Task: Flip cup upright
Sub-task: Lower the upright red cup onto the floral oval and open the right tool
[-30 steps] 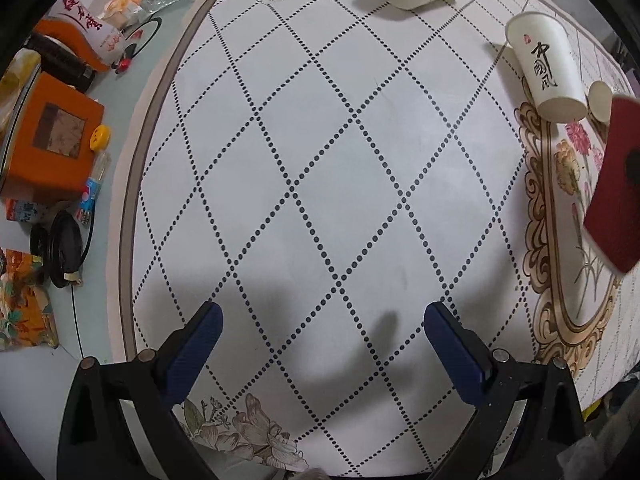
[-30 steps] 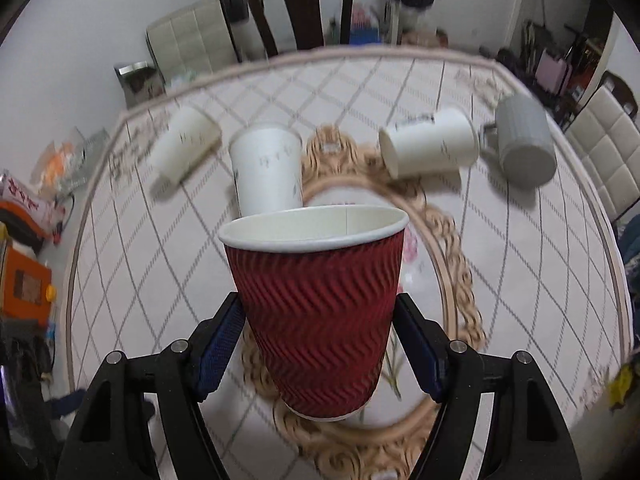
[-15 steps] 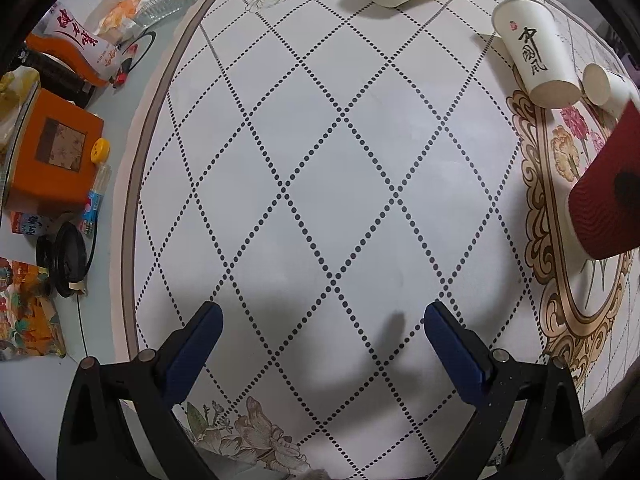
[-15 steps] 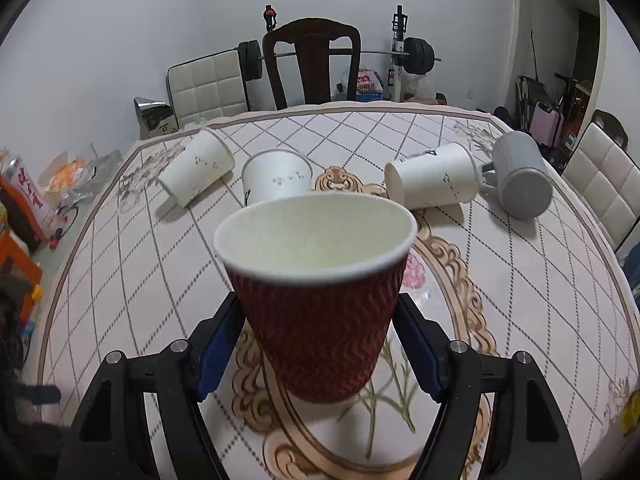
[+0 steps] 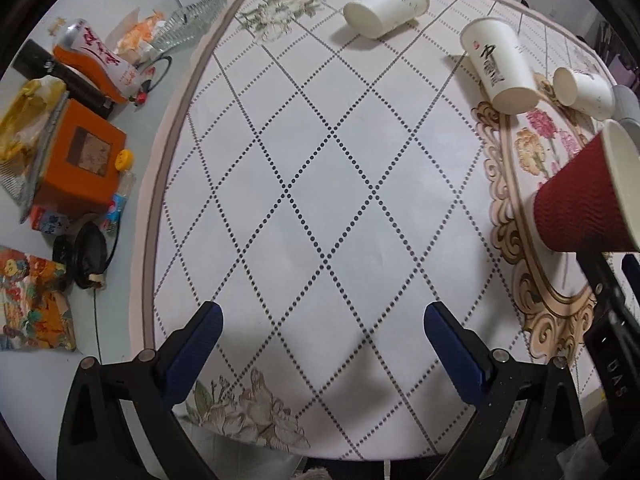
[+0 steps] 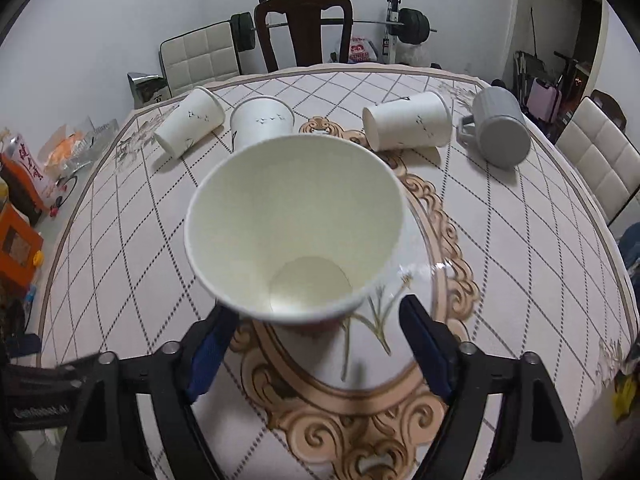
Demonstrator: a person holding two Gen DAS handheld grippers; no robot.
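Right tool [image 6: 320, 344]: pinching red cup [image 6: 294, 228], mouth toward camera | left tool [image 5: 322, 338]: spread

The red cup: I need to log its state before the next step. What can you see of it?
The red cup is a ripple-walled paper cup, dark red outside, plain cream inside with a white rolled rim, and empty. It sits between the blue pads of the right hand-held gripper, mouth tipped toward the camera. Its base is over the table mat's ornate oval; whether it touches the mat cannot be told.
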